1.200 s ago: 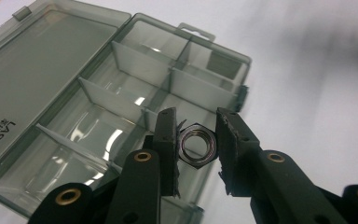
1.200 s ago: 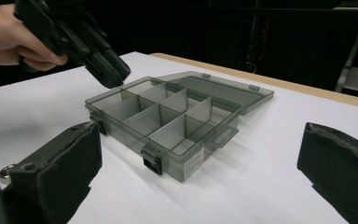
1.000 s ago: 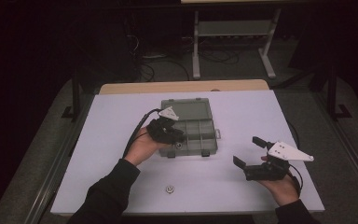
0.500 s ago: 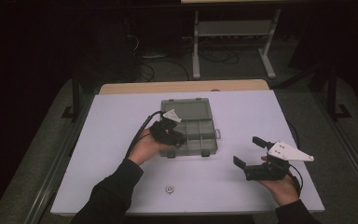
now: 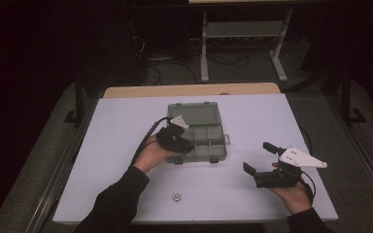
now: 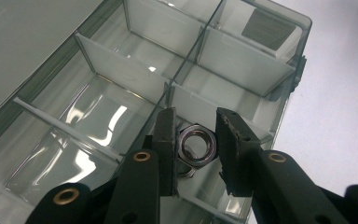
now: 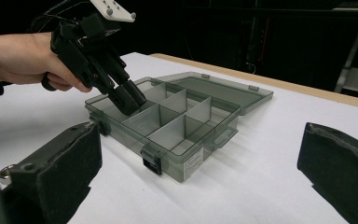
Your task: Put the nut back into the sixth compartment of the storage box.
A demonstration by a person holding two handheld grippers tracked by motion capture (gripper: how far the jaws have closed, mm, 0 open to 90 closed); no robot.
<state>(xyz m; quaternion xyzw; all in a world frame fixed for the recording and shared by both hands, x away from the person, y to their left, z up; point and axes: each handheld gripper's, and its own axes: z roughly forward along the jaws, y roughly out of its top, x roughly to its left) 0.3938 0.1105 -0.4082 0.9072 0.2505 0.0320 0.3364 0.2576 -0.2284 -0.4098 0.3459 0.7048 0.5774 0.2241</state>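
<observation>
— Steel hex nut (image 6: 196,144) sits between the left gripper's (image 6: 196,149) pads, low in a near corner compartment of the smoky plastic organiser box (image 5: 205,118). One pad touches it; the other looks a hair off.

— So it's barely held, if at all. Lift now and it could slip, landing on the nut beneath it (image 6: 185,171) or hopping a divider.

— And the right gripper (image 5: 261,158)?

— Jaws wide apart, empty, resting on the white table (image 5: 126,121), well clear.
</observation>
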